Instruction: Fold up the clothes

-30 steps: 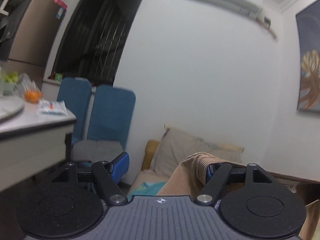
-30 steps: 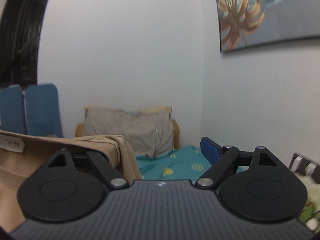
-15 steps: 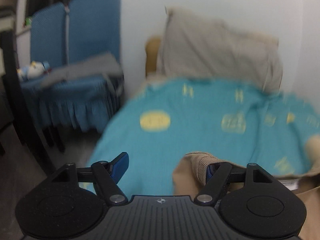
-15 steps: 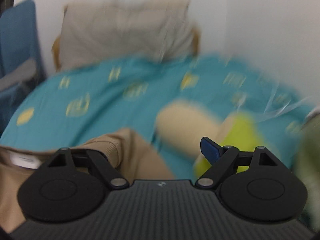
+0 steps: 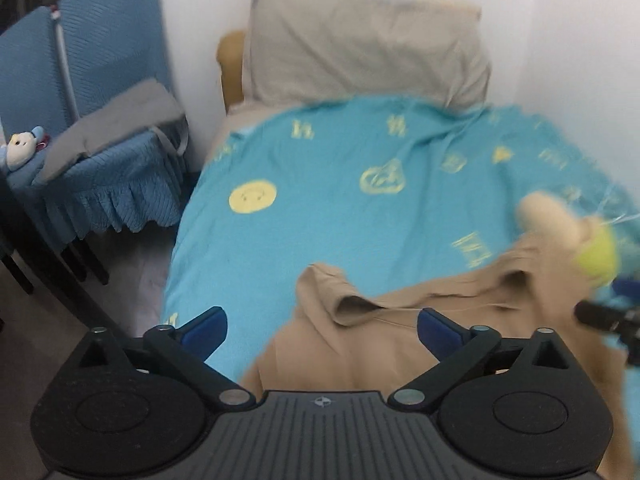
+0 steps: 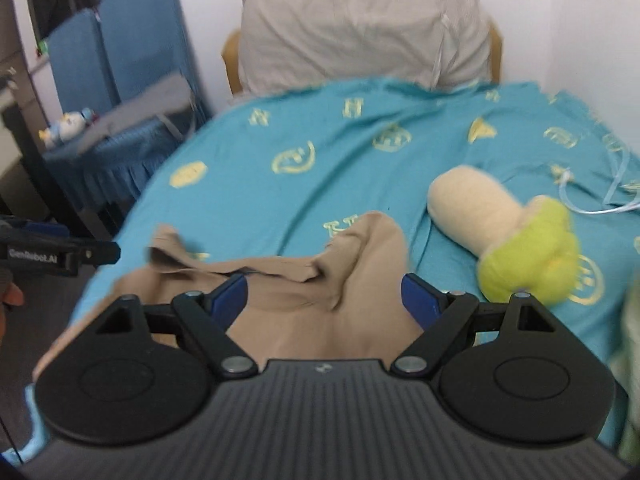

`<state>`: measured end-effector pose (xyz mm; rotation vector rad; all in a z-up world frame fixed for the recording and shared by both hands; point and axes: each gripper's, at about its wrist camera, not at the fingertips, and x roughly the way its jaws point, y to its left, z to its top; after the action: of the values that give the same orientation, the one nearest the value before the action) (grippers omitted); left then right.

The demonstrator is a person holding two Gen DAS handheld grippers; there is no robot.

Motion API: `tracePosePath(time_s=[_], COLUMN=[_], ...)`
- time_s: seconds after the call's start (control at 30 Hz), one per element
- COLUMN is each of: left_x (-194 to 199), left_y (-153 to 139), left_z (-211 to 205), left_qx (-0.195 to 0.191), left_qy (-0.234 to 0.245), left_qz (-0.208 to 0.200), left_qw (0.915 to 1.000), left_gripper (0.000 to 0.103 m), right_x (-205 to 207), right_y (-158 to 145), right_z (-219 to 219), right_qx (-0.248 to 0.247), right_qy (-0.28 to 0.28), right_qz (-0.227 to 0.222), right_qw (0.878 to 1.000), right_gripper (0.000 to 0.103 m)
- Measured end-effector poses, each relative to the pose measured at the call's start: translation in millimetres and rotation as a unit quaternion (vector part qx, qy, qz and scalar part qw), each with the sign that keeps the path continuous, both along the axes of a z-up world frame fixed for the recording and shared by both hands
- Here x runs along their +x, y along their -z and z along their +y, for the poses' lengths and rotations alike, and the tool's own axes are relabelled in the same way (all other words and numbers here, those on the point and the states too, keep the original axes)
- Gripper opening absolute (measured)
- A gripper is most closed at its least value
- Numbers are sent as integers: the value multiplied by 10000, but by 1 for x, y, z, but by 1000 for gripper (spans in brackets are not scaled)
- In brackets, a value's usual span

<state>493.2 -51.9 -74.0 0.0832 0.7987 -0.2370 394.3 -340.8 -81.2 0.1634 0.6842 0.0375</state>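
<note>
Both spread hand-held grippers (image 5: 320, 330) apparently above tan garment (image 6: 304, 308)

One tan garment (image 6: 304, 316) lies on one bed (image 6: 320, 184). One pillow (image 6: 360, 28) at twelve o'clock, one plush toy (image 6: 500, 232) at three, two blue chairs (image 5: 80, 80) at ten.

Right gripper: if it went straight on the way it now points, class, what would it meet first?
Probably the tan garment lying rumpled on the teal bedspread, right between the open jaws of the right gripper; depth is unclear.

Tan garment (image 6: 304, 320) near edge hidden behind tongs body.
</note>
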Motion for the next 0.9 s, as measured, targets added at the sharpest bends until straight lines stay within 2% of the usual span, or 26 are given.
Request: tracePosePath(time_s=[0.1, 0.23, 0.33, 0.4, 0.47, 0.53, 0.63, 0.8, 0.83, 0.9], left_x=[-63, -150, -197, -220, -233, -237, -224, -199, -192, -177], left_y=[-28, -42, -31, -17, 0, 18, 44, 87, 95, 110], left_z=[13, 40, 74, 99, 124, 147, 166, 192, 195, 192], left_qx=[-273, -610, -1207, -1675, -2172, -2687, -3318, -4291, -4401, -4464], left_qy=[-43, -246, -665, -1057, -1482, -1851, -2169, -2617, -2668, -2737], left_qz=[-346, -644, -467, -221, 59, 276, 461, 731, 770, 839], left_qw=[9990, 9958, 9894, 9799, 9648, 9449, 9169, 8614, 8539, 8478], left_gripper=[103, 103, 103, 100, 97, 95, 95, 90, 90, 89], right_x=[-65, -153, -216, -249, -261, -264, -268, -273, -268, -256], right_y=[-28, -51, -60, -64, -60, -54, -45, -28, -24, -16], right_z=[12, 37, 51, 54, 52, 48, 42, 31, 30, 27], right_qx=[191, 275, 404, 519, 649, 788, 995, 1338, 1400, 1526], right_qy=[208, 380, 434, 472, 551, 642, 780, 999, 1016, 1047], right_qz=[-292, -424, -512, -532, -517, -487, -442, -357, -304, -182], right_qw=[9992, 9980, 9969, 9961, 9950, 9936, 9910, 9853, 9845, 9826], right_gripper=[85, 85, 85, 85, 85, 85, 85, 85, 85, 85])
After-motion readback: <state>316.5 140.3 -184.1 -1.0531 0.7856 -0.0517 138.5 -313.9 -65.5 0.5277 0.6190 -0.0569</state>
